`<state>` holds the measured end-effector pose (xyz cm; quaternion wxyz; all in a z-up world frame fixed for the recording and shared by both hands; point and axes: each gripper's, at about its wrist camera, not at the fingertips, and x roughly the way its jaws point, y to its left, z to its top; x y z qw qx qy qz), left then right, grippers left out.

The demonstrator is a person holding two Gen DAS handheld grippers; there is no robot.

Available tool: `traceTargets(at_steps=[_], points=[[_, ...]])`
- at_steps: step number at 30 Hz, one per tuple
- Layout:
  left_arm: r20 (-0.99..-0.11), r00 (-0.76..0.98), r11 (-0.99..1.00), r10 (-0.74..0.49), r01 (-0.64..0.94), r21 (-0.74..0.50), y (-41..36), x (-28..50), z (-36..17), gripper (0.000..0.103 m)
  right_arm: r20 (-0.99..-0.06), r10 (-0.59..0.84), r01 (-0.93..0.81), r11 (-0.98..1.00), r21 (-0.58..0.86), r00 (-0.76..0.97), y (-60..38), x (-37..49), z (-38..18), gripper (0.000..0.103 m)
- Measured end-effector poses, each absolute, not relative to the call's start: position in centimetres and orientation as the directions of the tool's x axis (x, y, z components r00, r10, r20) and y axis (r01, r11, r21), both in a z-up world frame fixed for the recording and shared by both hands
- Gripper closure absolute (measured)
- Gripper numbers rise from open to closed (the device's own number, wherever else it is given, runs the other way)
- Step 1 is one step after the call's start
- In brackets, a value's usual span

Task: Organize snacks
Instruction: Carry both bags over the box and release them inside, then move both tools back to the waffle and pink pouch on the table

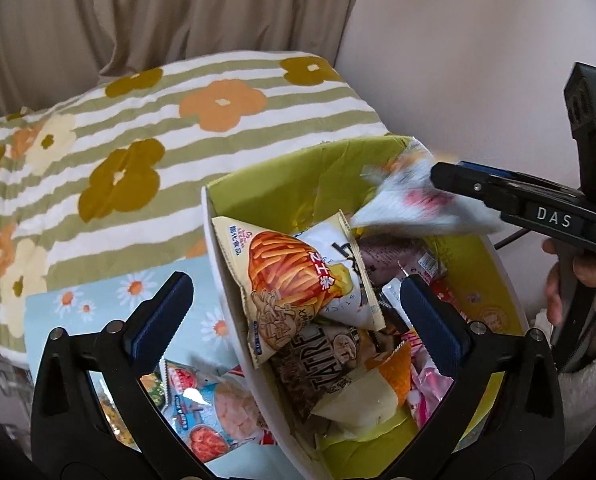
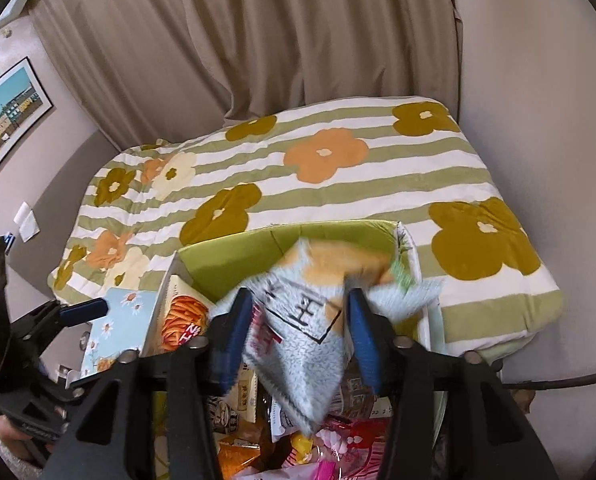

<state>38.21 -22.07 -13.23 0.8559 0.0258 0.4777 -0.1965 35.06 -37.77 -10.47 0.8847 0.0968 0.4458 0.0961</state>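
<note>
My right tongs (image 2: 298, 320) stand partly parted around a blurred white packet (image 2: 298, 360) above the green-lined box (image 1: 282, 172) on the bed; dropping loose, it could catch the far rim and tumble out. My left tongs (image 1: 294, 304) gape wide, empty, straddling the near wall. Legible: "TATRE", "STICK", "DAS".

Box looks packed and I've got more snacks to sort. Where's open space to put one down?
The flowered quilt behind the box lies bare up to the curtain. The box is crowded with snack bags; the blue daisy sheet left of it already holds a shrimp packet.
</note>
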Motion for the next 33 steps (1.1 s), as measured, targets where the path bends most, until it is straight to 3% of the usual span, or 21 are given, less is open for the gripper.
traceTargets(at_steps=[2, 4, 14, 25, 33], points=[[-0.825, 0.471, 0.922, -0.312, 0.358, -0.144, -21.9, 37.8, -13.0, 0.000, -0.775, 0.253, -0.076, 0.963, 0.257, 0.579, -37.7, 34.9, -10.6, 0.012], [-0.824, 0.472, 0.923, -0.313, 0.357, -0.145, -21.8, 37.5, -12.9, 0.000, -0.777, 0.241, -0.080, 0.967, 0.240, 0.581, -37.5, 34.2, -10.5, 0.001], [-0.806, 0.502, 0.927, -0.314, 0.346, -0.146, -21.4, 34.7, -11.5, 0.000, -0.754, 0.252, -0.107, 0.966, 0.237, 0.607, -37.7, 30.8, -9.6, 0.001], [-0.748, 0.591, 0.943, -0.302, 0.300, -0.143, -19.5, 29.9, -7.9, 0.000, -0.683, 0.300, -0.201, 0.954, 0.223, 0.666, -35.8, 26.6, -4.7, 0.001], [-0.711, 0.674, 0.979, -0.200, 0.173, -0.111, -15.0, 25.3, -6.4, 0.000, -0.616, 0.385, -0.321, 0.921, 0.219, 0.687, -31.6, 24.4, -2.3, 0.001]])
